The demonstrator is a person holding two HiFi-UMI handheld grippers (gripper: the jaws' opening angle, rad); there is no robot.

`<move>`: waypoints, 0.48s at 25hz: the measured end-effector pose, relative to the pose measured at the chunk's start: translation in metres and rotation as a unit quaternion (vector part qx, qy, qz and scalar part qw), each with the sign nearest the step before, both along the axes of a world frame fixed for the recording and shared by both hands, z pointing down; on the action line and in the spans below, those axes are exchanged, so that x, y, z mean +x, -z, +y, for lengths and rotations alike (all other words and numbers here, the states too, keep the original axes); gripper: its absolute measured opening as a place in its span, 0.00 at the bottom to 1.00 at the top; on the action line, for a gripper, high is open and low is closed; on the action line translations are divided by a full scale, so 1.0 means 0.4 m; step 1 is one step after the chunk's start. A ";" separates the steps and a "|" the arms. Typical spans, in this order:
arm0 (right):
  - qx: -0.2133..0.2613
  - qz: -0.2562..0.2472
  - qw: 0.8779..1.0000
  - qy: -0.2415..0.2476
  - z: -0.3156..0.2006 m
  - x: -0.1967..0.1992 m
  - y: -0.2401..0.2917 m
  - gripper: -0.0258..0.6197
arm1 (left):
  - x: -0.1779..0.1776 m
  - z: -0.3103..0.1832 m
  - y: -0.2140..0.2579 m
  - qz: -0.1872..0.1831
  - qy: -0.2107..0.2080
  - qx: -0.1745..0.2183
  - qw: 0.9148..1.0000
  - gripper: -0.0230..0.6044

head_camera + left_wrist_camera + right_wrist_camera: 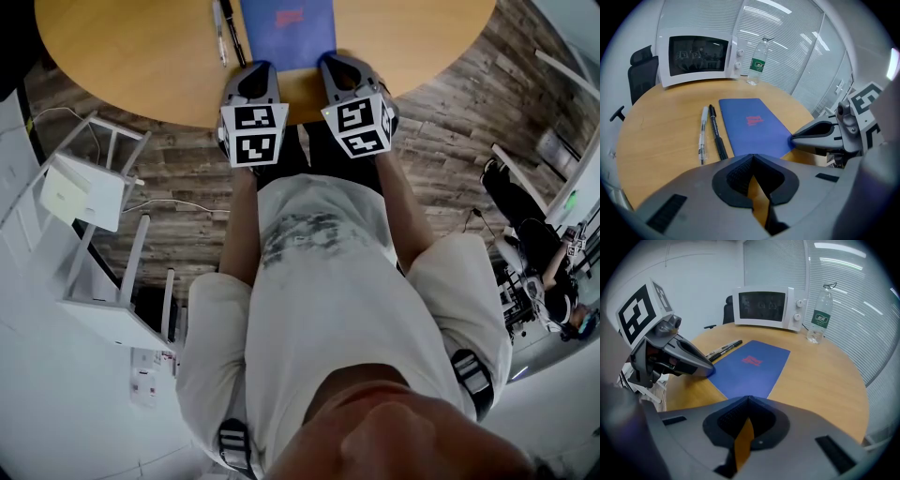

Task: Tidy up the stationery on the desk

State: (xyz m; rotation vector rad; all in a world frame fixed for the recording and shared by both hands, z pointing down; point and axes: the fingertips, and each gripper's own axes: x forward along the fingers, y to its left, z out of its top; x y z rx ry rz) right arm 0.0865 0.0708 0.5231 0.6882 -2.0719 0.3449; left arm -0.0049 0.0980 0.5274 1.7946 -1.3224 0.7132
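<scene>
Head view puts us over a round wooden desk [141, 56], the left gripper [255, 70] and the right gripper [343, 64] side by side at its near edge, each tip over a near corner of the blue notebook [289, 26]; whether they touch it we cannot tell. Both grippers have their jaws closed tip to tip with nothing between them. The notebook lies flat and closed, running in from the near edge. Just beside its left long edge lie 2 pens, parallel to it and close together: a black pen [232, 33] nearest the notebook and a clear pen [219, 33] outside it. At the far edge, well apart from the stationery, stands a white microwave [698, 54], door shut and inside dark, and just right of it an upright capped water bottle [758, 61]; how full it is we cannot tell. A black office chair [641, 70] stands behind the far left edge. Left of the desk a white rack [94, 202] stands on the wood floor [441, 122], and another person [534, 244] is off to the right.
</scene>
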 end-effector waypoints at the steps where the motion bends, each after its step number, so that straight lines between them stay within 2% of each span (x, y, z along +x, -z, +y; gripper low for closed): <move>1: -0.001 0.000 1.000 0.000 0.009 -0.005 0.000 0.14 | -0.005 0.007 0.000 0.000 -0.001 0.000 1.000 0.05; 12: 0.001 0.005 1.000 -0.008 0.072 -0.067 -0.005 0.13 | -0.071 0.057 -0.002 0.003 -0.012 0.007 1.000 0.05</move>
